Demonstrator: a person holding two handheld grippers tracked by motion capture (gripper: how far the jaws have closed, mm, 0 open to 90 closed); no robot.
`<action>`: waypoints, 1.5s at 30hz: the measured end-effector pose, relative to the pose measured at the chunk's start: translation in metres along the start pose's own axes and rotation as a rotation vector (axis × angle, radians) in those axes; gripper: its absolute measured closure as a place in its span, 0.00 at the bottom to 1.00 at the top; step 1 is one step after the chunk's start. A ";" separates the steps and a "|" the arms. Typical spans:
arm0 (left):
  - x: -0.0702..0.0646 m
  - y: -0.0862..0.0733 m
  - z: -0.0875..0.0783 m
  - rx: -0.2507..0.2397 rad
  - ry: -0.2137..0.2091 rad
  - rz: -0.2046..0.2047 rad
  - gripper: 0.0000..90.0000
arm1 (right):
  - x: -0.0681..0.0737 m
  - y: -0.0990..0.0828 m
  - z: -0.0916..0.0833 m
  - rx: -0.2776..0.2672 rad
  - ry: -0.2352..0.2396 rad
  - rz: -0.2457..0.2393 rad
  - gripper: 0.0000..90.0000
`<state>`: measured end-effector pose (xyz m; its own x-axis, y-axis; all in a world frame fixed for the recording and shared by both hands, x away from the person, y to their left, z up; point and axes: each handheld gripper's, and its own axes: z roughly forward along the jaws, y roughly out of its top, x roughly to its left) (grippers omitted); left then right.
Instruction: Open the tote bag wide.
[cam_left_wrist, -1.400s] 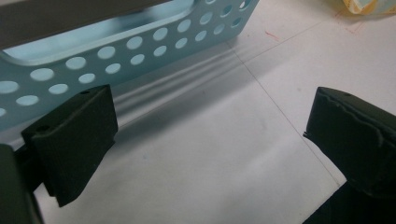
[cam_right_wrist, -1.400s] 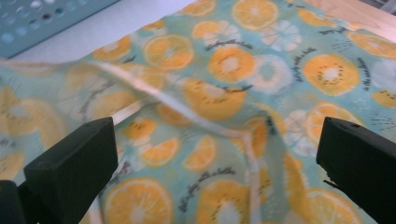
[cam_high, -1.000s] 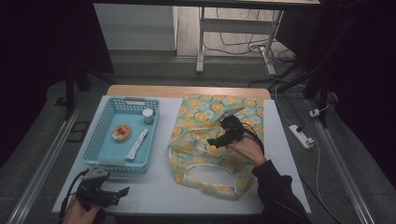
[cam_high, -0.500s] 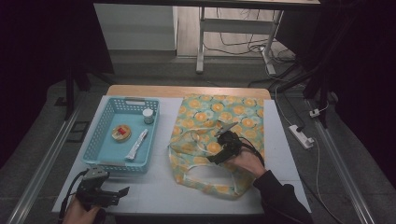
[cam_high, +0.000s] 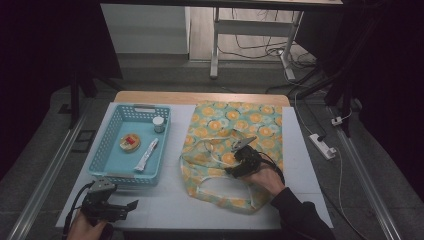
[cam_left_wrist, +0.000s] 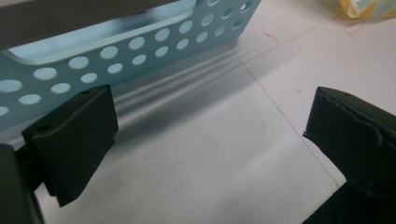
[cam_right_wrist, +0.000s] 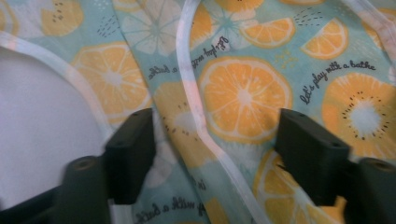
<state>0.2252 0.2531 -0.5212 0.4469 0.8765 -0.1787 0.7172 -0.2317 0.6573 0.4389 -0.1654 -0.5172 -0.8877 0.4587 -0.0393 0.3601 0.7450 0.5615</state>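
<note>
My right tongs have just been closing over the bag flat on the bench, its white strap between unpressed jaws; my left tongs gape beside the basket

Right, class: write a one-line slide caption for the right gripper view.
Right gripper, half closed, straddles the white-edged rim of a citrus-print bag.

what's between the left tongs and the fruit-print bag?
Bare white table top, nothing lying on it. The high view shows the left tongs at the table's near left corner, the fruit-print bag to their right. The blue basket sits off that line, just behind.
</note>
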 end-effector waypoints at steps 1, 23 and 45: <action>0.000 0.000 0.000 0.000 0.000 0.000 0.03 | 0.001 0.000 -0.001 0.002 -0.003 -0.001 0.46; 0.001 0.000 0.000 0.001 -0.010 -0.009 0.03 | -0.003 0.005 -0.017 -0.067 0.024 0.061 1.00; 0.003 0.000 -0.001 -0.013 -0.014 -0.022 0.03 | -0.012 0.023 -0.048 -0.212 0.029 0.106 1.00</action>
<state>0.2254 0.2559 -0.5212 0.4388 0.8754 -0.2030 0.7197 -0.2071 0.6627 0.4440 -0.1776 -0.4640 -0.8572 0.5124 0.0506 0.3857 0.5739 0.7224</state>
